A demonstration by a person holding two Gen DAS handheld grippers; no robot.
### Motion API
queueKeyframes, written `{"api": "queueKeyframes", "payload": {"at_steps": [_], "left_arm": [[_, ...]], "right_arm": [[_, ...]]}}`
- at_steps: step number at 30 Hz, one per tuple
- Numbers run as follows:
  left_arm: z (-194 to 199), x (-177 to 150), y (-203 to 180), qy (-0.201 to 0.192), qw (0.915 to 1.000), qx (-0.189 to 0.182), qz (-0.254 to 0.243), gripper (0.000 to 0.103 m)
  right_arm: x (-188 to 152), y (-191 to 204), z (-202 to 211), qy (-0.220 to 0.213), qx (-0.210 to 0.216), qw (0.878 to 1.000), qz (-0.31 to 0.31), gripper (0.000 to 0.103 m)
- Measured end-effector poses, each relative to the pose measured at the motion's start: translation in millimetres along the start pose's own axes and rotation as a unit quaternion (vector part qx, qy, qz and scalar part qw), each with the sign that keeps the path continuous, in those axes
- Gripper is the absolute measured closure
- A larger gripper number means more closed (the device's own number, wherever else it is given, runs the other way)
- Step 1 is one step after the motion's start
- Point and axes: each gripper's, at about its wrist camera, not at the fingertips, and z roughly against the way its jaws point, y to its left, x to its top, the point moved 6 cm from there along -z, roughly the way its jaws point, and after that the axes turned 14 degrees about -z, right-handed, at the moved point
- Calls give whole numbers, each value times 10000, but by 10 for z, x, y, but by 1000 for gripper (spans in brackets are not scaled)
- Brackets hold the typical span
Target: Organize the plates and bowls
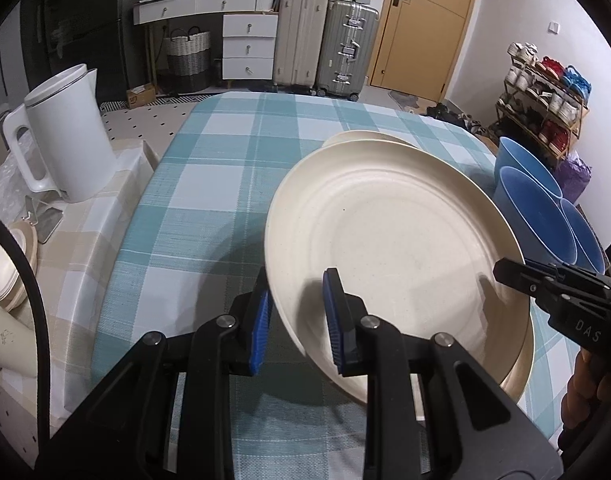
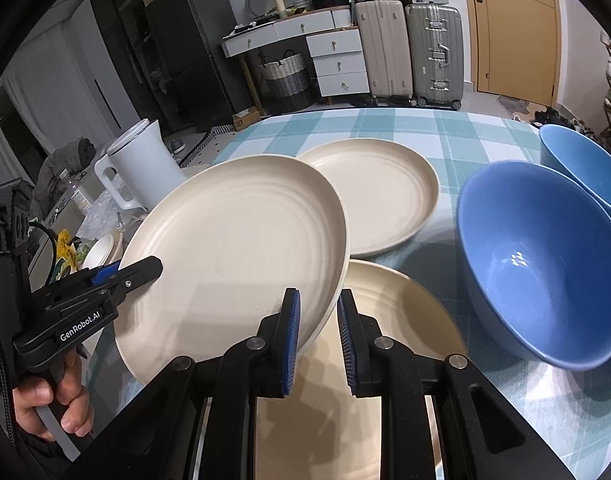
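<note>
Checked worktop (image 2: 385,128), cream plate (image 2: 233,248) lifted and tilted above a second plate (image 2: 401,320), third plate (image 2: 377,196) behind, two blue bowls (image 2: 545,264) right, left tongs (image 1: 297,312) and right tongs (image 2: 317,336) each pinching the lifted plate's rim

Left gripper (image 1: 297,316) clamps the near-left rim of a cream plate (image 1: 393,240), held tilted above the checked tablecloth (image 1: 209,184). Right gripper (image 1: 509,274) grips the plate's opposite rim (jaw detail unclear). Beyond it, a second cream plate (image 1: 365,137); right, two blue bowls (image 1: 533,216). White kettle (image 1: 61,140) far left.
</note>
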Motion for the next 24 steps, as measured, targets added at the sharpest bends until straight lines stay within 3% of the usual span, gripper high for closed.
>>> {"api": "queueKeyframes", "payload": {"at_steps": [24], "left_arm": [[-124,-25,-471,201,9967,-324,-717,81]], "right_arm": [[-227,-393,335,-108,-259,9990,-349,82]]}}
